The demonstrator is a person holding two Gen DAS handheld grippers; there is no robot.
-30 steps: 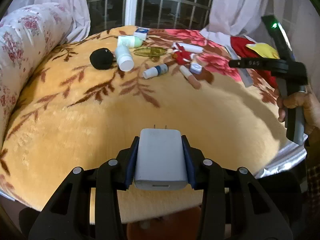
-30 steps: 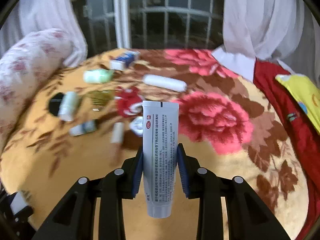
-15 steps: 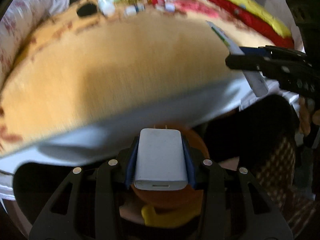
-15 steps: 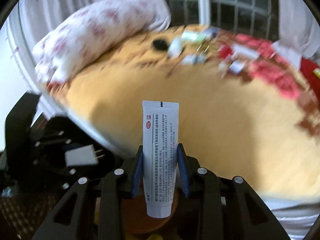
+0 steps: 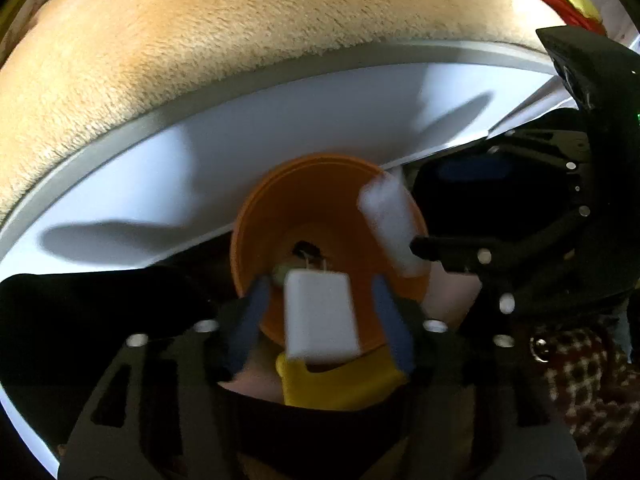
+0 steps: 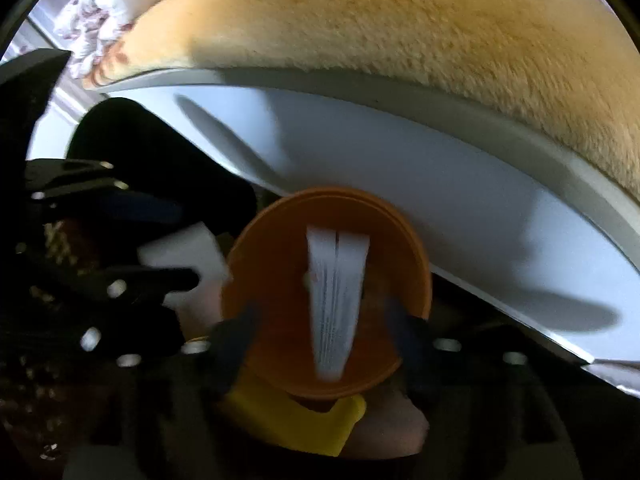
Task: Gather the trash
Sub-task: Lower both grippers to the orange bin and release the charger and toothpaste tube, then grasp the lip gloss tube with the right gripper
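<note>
An orange bin (image 5: 256, 236) stands on the floor below the bed edge; it also shows in the right wrist view (image 6: 276, 264). My left gripper (image 5: 320, 316) is open above it, and the white charger (image 5: 320, 316) hangs loose and blurred between the spread jaws. My right gripper (image 6: 324, 332) is open over the same bin, and the white tube (image 6: 336, 304) is blurred between its spread jaws, clear of the pads. The tube (image 5: 390, 224) and right gripper (image 5: 500, 256) show at the right of the left wrist view. The charger (image 6: 184, 256) shows at the left of the right wrist view.
The bed's yellow plush blanket (image 5: 240, 48) and white bed side (image 5: 280, 132) fill the upper view, just behind the bin. A yellow object (image 5: 336, 384) lies beside the bin's near side. A flowered pillow (image 6: 108, 12) is at the far left.
Both grippers swung down from over the bed to above the orange bin. Both jaws spread open and let go of the charger and the tube.
</note>
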